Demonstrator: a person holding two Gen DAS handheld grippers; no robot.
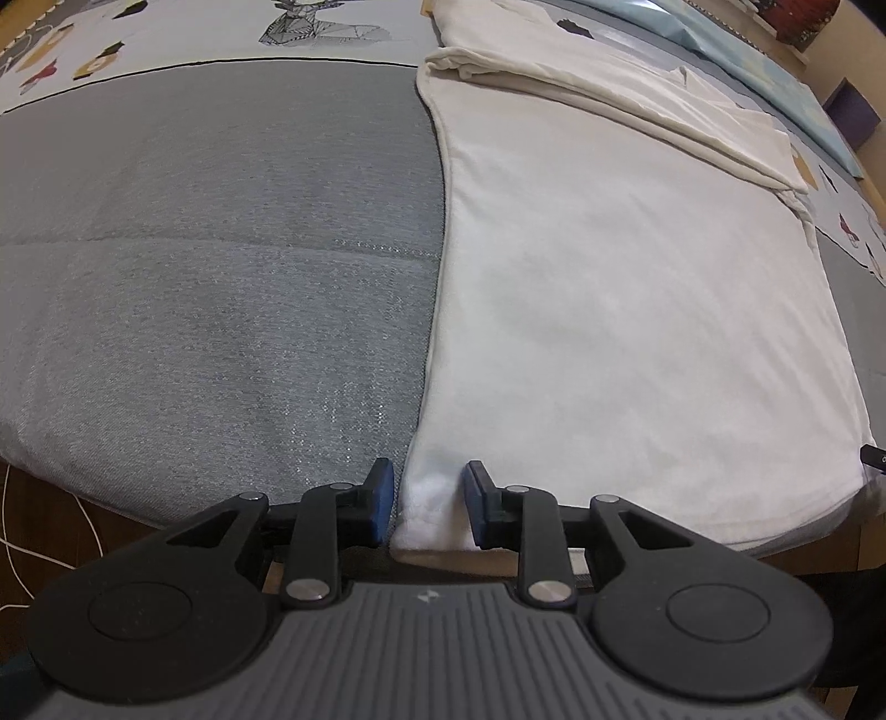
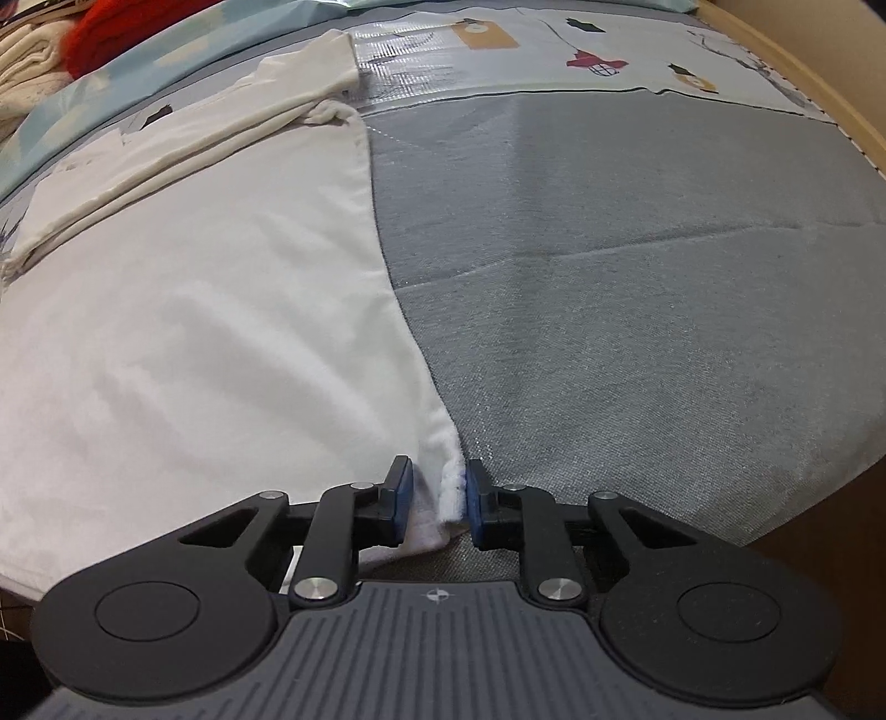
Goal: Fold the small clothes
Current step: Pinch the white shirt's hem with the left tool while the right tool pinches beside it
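Note:
A white garment [image 1: 637, 310] lies flat on the grey bed cover [image 1: 221, 266], its far part folded over in layers. In the left wrist view my left gripper [image 1: 429, 507] straddles the garment's near left corner, blue pads apart with cloth between them. In the right wrist view the same garment [image 2: 194, 332] fills the left half. My right gripper [image 2: 440, 501] straddles its near right corner, which bunches against the right pad; the left pad stands slightly off the cloth.
The grey cover [image 2: 637, 277] ends in a printed sheet with animal motifs [image 1: 310, 27] at the far side. A light blue pillow [image 1: 747, 50] and a red item [image 2: 122, 27] lie beyond the garment. The bed's near edge runs just under both grippers.

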